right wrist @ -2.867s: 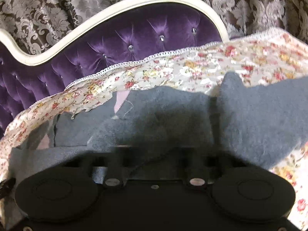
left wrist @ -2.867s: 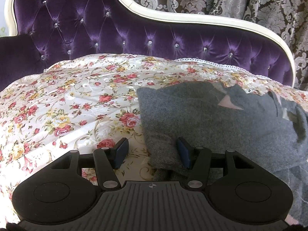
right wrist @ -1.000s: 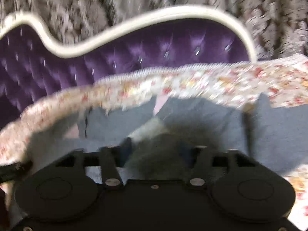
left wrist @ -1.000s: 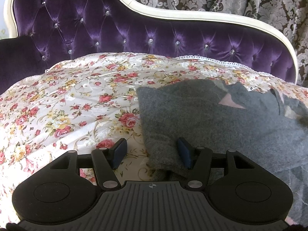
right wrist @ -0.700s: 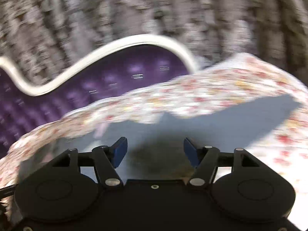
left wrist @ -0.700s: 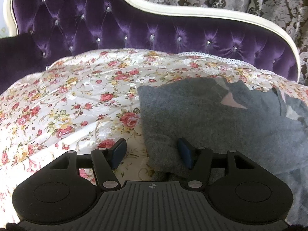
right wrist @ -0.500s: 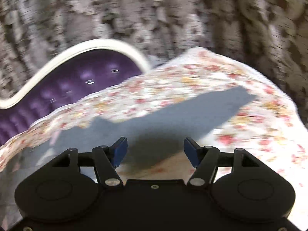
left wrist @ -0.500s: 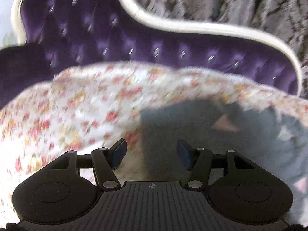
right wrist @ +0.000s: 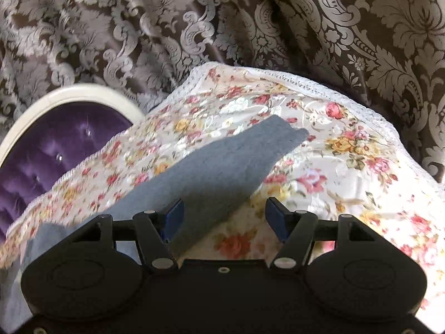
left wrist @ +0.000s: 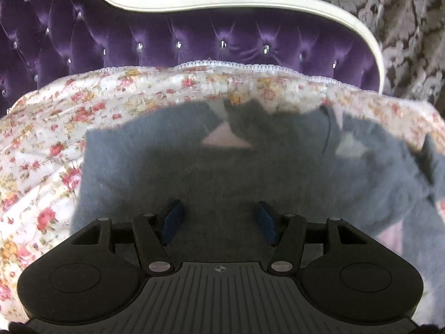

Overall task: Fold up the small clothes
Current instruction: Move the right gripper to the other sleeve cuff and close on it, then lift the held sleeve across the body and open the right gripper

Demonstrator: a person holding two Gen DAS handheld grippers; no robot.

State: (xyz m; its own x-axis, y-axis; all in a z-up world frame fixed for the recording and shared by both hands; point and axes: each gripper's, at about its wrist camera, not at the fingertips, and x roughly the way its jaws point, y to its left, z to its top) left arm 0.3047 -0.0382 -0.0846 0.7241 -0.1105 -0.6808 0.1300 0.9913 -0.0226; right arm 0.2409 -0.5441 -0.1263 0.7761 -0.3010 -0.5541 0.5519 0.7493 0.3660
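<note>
The right gripper (right wrist: 224, 218) hangs with its blue-padded fingers (right wrist: 174, 217) spread wide, nothing between them. A grey sleeve (right wrist: 222, 167) stretches diagonally across the floral bedspread (right wrist: 347, 172), its base beside the left finger. Behind are a purple tufted headboard (right wrist: 55, 153) and damask curtain (right wrist: 250, 22).

Both wrist views look low across the sweater (left wrist: 222, 172) (right wrist: 222, 167), headboard (left wrist: 222, 41) behind

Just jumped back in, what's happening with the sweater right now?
A grey sweater lies spread on the floral bedspread in front of the purple headboard. The left gripper hovers open over the sweater's body, gripping nothing. The right gripper is open too, beside one sleeve that stretches out flat across the bedspread. Neither gripper holds any cloth at this moment.
</note>
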